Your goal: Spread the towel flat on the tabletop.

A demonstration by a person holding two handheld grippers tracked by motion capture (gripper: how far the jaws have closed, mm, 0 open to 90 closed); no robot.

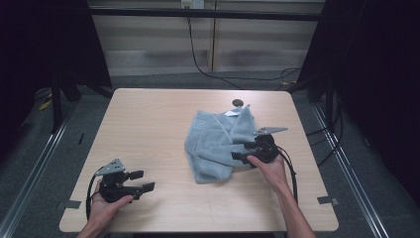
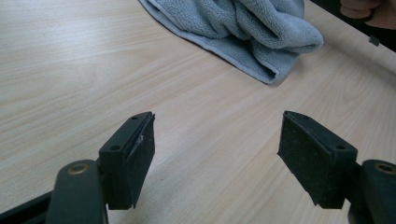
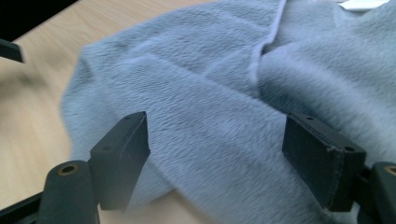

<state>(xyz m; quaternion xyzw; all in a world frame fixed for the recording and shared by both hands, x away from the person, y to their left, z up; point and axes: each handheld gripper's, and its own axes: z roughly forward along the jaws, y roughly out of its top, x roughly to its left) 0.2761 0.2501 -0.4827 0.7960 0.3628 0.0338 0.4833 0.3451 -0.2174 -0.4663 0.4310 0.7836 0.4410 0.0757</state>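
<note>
While I sit at the near edge of a pale wood-grain table (image 1: 148,124), I hold a black two-jaw gripper in each hand. My left gripper (image 1: 141,181) rests low near the front left corner, its jaws spread wide with only bare tabletop between them; in the left gripper view the two dark pads stand well apart over the light boards. My right gripper (image 1: 241,151) sits right of centre, at the right edge of a crumpled grey-blue towel (image 1: 213,144). Its jaws also stand wide apart, and in the right gripper view the fleecy cloth lies just ahead of and below them, with neither pad pressing on it. The towel lies bunched in soft folds right of the table's middle, one corner poking up toward the far edge, where a small white tag (image 1: 231,113) shows. Just beyond it a small dark round spot (image 1: 237,103) marks the tabletop. Around the table the floor is grey carpet (image 1: 59,148), with metal rails (image 1: 37,163) running along both sides. Black curtains (image 1: 376,74) close in the left and right of the room, a pale panelled wall (image 1: 198,44) stands at the back, and a black cable (image 1: 195,54) hangs down it to the floor.
</note>
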